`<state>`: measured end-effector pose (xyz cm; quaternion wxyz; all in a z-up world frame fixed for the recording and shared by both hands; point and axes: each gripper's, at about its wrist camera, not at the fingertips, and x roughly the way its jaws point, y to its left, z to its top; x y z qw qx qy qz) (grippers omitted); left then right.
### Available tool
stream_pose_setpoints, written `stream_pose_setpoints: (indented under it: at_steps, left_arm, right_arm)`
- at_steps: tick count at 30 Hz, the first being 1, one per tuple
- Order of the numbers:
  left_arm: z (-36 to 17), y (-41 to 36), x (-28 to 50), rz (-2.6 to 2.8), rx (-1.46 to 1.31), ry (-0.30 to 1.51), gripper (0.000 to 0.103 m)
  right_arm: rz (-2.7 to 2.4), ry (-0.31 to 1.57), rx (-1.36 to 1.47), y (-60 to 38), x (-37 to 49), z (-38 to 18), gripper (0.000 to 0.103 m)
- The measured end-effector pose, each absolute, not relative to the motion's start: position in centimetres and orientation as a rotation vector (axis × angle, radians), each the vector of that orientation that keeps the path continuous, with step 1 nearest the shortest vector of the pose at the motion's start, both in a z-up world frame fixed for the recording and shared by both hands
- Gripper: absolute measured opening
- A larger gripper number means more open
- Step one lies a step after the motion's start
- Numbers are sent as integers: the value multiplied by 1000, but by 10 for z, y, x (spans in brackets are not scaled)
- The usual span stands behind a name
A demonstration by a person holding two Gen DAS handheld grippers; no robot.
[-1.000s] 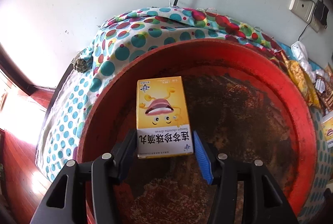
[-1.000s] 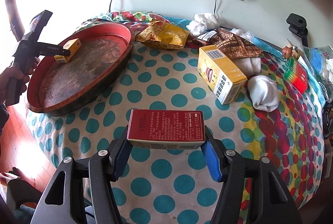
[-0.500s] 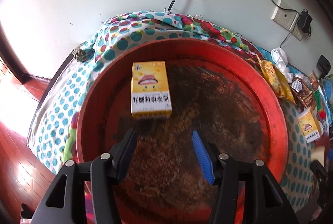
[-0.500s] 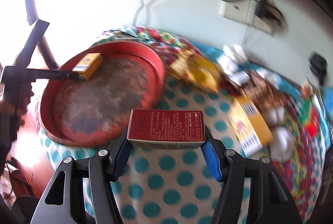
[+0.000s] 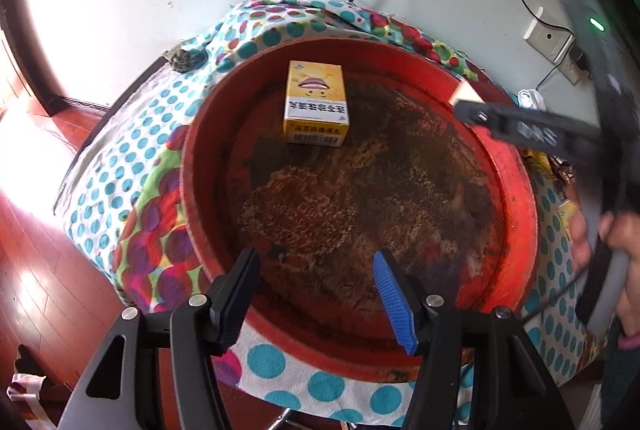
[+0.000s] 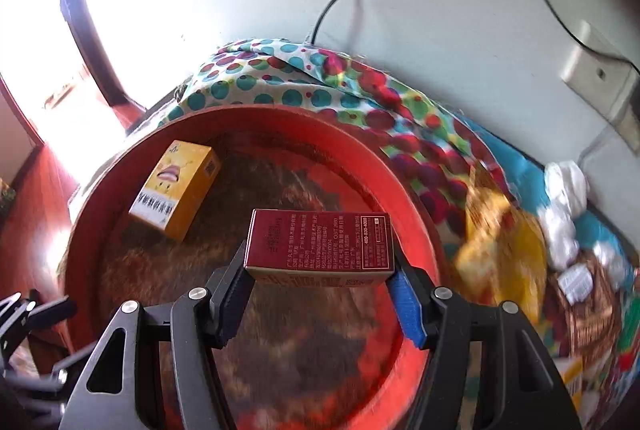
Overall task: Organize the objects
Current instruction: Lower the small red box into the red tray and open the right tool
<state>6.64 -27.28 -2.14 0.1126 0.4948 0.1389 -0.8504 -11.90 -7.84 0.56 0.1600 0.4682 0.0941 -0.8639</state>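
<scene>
Here the dark red box (image 6: 320,244) is clamped by the right gripper (image 6: 322,294) over the red tray (image 6: 416,226), while the left gripper (image 5: 316,294) is being opened, empty.

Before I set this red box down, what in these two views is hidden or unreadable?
- Tray floor under the red box, right wrist view: covered by the box in the right gripper.
- Snack packets beside the tray, right wrist view: motion blur, no labels legible.
- Tray's near rim, left wrist view: partly hidden behind the left gripper, empty, its jaws opening.
- Small print on the yellow box: too small.
</scene>
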Motion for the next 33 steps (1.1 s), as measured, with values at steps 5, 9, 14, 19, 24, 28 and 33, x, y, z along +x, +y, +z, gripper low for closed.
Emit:
stream_pose_setpoints:
  at_steps: [5,9,14,19,24,28,33]
  left_arm:
    - [-19,-270,75,-2499,1404,333,61]
    - [-21,-270,78,-2503,1391,293,61]
    - [-20,-274,81,-2506,1383,336,61]
    - [-13,-276,81,-2540,1356,346,61]
    - [-9,-278,80,-2544,1345,371,61]
    - [-6,-278,81,-2551,1338,370,61]
    - [-4,-278,82,-2557,1334,369,61]
  right_arm:
    - [-2434,311,1377,-111,-148,-12,60]
    - [-2409,275,1407,-123,-165,-21,60]
    - [-2412,267,1425,-134,-181,-26,60]
    - [-2415,280,1432,-141,-189,-30,60]
    - [-2402,267,1441,-146,-189,-34,60]
    - [-2401,288,1438,-149,-188,-36,61]
    - [-2417,297,1432,-152,-189,-35,64]
